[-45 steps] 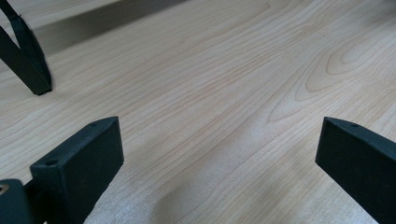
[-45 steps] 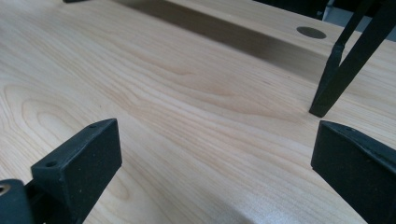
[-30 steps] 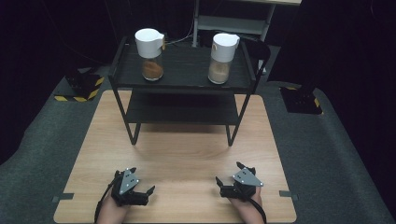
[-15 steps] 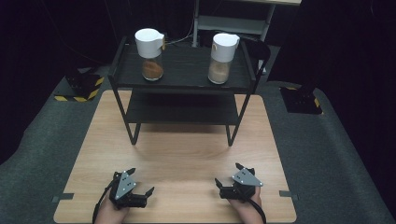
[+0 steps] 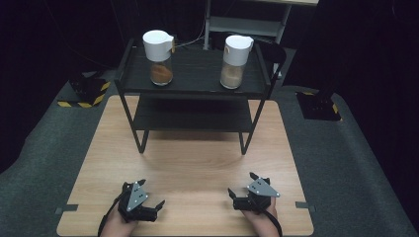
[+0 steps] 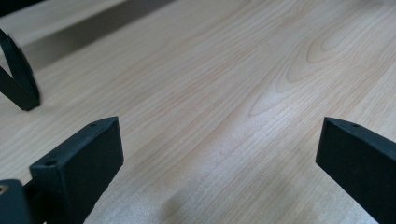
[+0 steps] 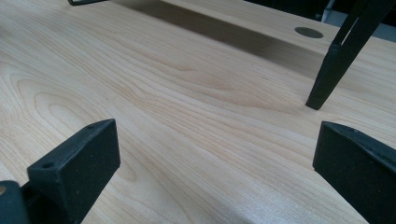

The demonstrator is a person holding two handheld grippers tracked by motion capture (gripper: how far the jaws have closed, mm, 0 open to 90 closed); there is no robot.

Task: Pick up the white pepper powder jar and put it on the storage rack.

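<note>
Two glass jars with white lids stand on the top shelf of a black rack (image 5: 192, 89). The left jar (image 5: 160, 59) holds reddish-brown powder, the right jar (image 5: 234, 63) a paler tan powder. My left gripper (image 5: 157, 208) rests on the wooden table (image 5: 197, 163) near its front left edge, jaws open, nothing between them. My right gripper (image 5: 233, 198) rests near the front right edge, also open and empty. In the left gripper view its jaws (image 6: 219, 158) frame bare wood. In the right gripper view the jaws (image 7: 215, 163) frame wood with a rack leg (image 7: 338, 60) beyond.
The rack has a lower shelf (image 5: 190, 116) and thin black legs (image 5: 140, 133) standing on the table's far half. A rack foot (image 6: 16, 79) appears at the left of the left gripper view. Grey carpet (image 5: 346, 163) surrounds the table; a pale shelf unit (image 5: 247, 22) stands behind.
Both grippers have shifted slightly on the table near the front edge; jaws stay open. The jars and rack have not moved.
</note>
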